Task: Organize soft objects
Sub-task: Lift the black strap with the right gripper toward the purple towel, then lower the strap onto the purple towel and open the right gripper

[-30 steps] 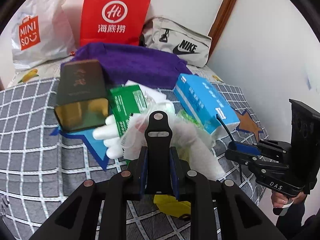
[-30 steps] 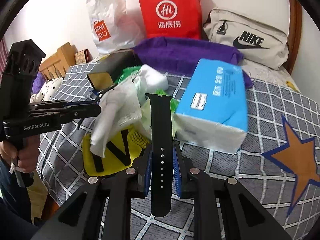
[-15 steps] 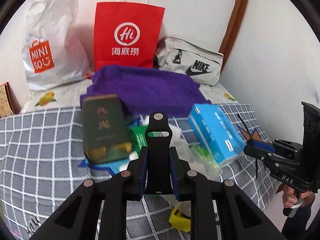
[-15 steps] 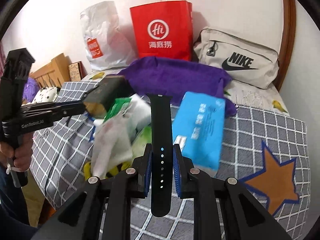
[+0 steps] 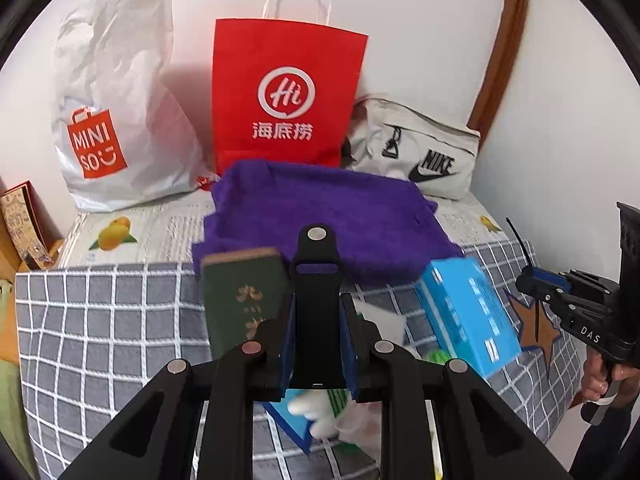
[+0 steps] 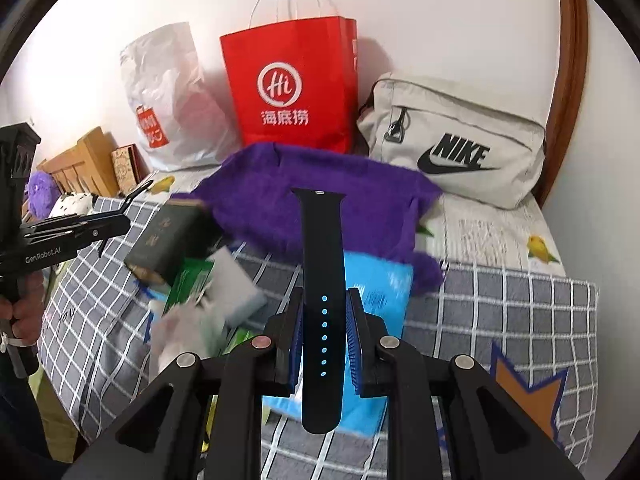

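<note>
A bedroom in a home: a bed w/ a grey checked blanket [image 6: 520,304], shopping bags [image 6: 292,80] & a sports bag [image 6: 460,140] by the far wall, soft toys [image 6: 40,192] far left.

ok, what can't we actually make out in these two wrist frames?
- Left wrist: white soft item behind the left gripper, mostly hidden, unidentifiable.
- Right wrist: green packet and white mesh cloth, motion-blurred.
- Both: light blue tissue pack print, unreadable blur.
- Dark green box lettering, blurred.

Two black watch strap halves, held off the bed

The buckle-end strap [image 5: 316,300] stands upright between blue pads; the holed strap [image 6: 322,300] likewise, tip pointing away.
</note>
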Motion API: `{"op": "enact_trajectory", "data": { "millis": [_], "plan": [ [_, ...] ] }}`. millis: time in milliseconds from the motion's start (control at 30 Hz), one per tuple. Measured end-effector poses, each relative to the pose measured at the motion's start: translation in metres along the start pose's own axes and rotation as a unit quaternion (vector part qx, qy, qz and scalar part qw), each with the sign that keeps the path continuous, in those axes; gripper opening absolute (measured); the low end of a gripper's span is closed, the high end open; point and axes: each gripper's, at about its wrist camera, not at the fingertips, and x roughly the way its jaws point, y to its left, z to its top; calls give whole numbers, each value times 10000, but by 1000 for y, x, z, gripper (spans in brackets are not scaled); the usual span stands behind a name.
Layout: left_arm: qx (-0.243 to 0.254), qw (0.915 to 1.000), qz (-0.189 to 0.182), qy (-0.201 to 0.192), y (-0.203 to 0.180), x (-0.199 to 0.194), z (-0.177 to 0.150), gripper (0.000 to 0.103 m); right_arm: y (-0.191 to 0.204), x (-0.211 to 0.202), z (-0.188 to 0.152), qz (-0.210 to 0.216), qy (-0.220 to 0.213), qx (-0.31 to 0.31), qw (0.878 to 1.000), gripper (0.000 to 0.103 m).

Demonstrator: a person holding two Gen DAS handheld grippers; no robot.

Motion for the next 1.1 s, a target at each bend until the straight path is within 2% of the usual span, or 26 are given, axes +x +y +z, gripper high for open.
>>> {"op": "enact_trajectory", "data": {
  "millis": [500, 900, 1100],
  "plan": [
    [-19, 9994, 347, 86, 17, 42, 56, 20, -30, 44, 64, -135, -66, 13, 9999, 19],
    [-47, 9987, 388, 335, 32, 103, 95, 20, -46, 105, 93, -102, 269, 40, 9996, 19],
    [-33, 9975, 453, 547, 37, 134, 104, 20, -53, 147, 101, -100, 585, 75, 9982, 19]
  ]
}}
